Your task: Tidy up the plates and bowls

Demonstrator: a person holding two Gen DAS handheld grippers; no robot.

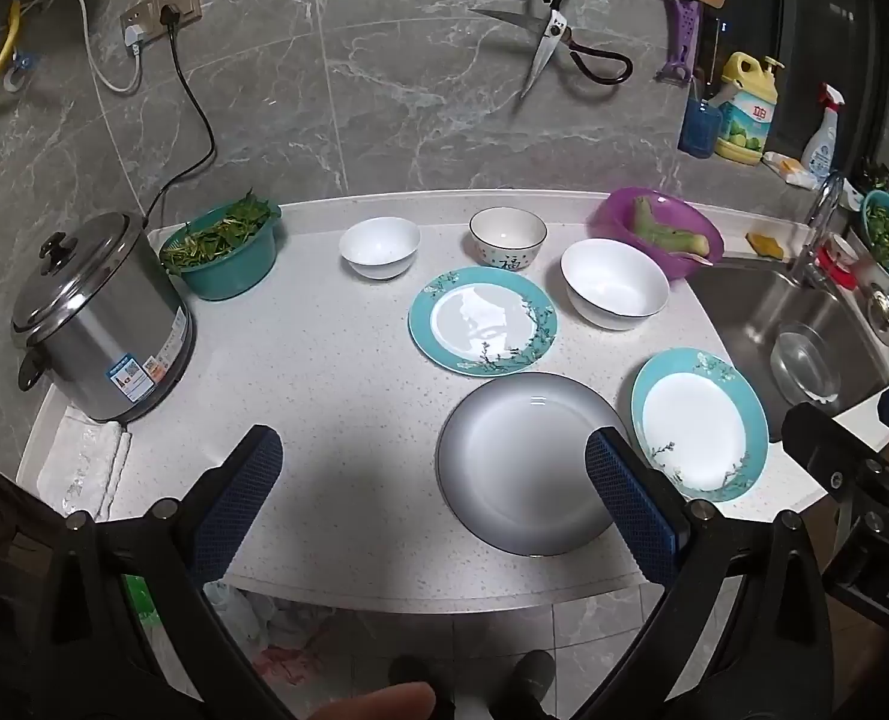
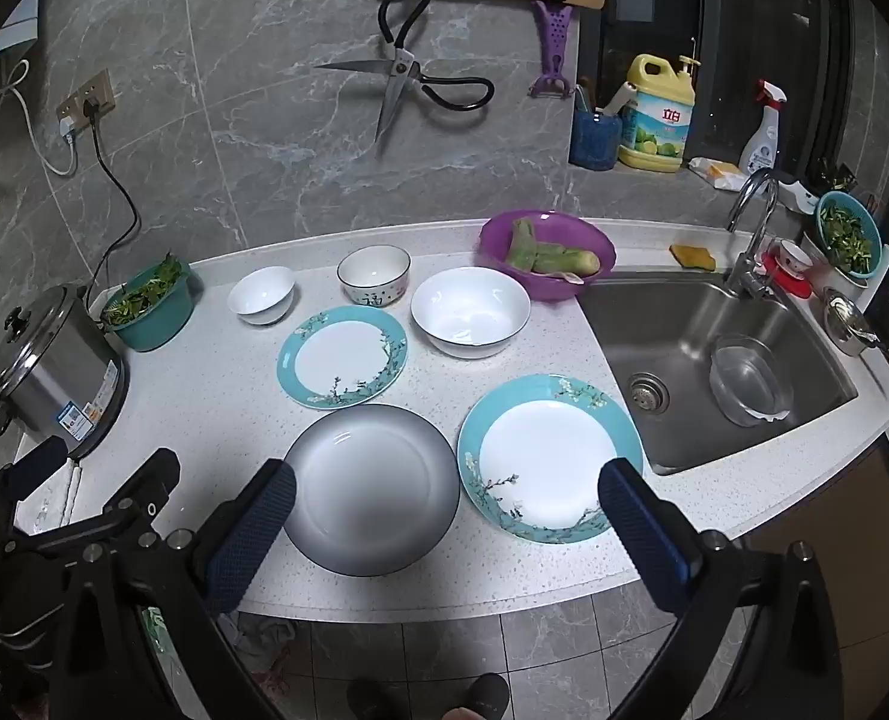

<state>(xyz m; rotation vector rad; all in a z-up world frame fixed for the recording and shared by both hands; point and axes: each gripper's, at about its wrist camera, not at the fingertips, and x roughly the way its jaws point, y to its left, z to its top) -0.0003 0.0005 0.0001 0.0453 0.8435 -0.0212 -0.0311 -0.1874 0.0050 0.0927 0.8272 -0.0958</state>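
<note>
On the white counter lie a grey plate [image 1: 525, 462] [image 2: 372, 486] at the front, a teal-rimmed plate [image 1: 699, 423] [image 2: 549, 456] to its right and a second teal-rimmed plate [image 1: 481, 319] [image 2: 342, 355] behind. Further back stand a small white bowl [image 1: 379, 247] [image 2: 262, 294], a patterned bowl [image 1: 507, 237] [image 2: 374, 274] and a large white bowl [image 1: 614, 283] [image 2: 470, 312]. My left gripper [image 1: 438, 450] is open and empty above the front edge, left of the grey plate. My right gripper [image 2: 450, 483] is open and empty, hovering before the grey and near teal plates.
A steel rice cooker [image 1: 99, 324] and a teal basket of greens [image 1: 228, 246] stand at the left. A purple bowl with vegetables [image 1: 654, 231] sits by the sink [image 2: 726, 360], which holds a glass bowl [image 2: 750, 381]. Scissors [image 1: 555, 30] hang on the wall.
</note>
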